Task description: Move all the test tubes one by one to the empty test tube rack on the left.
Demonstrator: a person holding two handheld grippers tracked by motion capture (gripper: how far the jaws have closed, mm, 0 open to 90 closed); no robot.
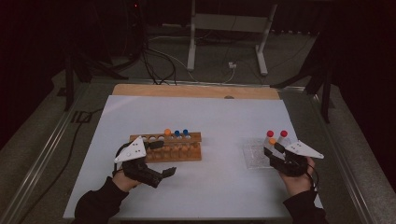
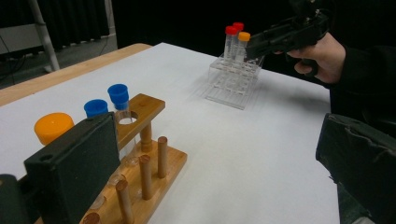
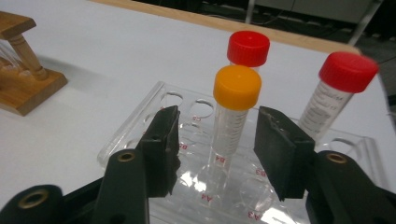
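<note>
Right gripper: jaws partly closed, standing either side of the orange-capped tube with a gap at each pad, not gripping. That tube stands upright in the clear rack near the table's right edge, two red-capped tubes behind it. Left gripper: jaws wide, empty, beside the wooden rack at mid-table.

A: Readable text? Red well labels on the clear rack: "B4", "A4" between the right tongs, "A3" lower right.
B: Tube print?
A: Too blurred on the orange-capped tube.
</note>
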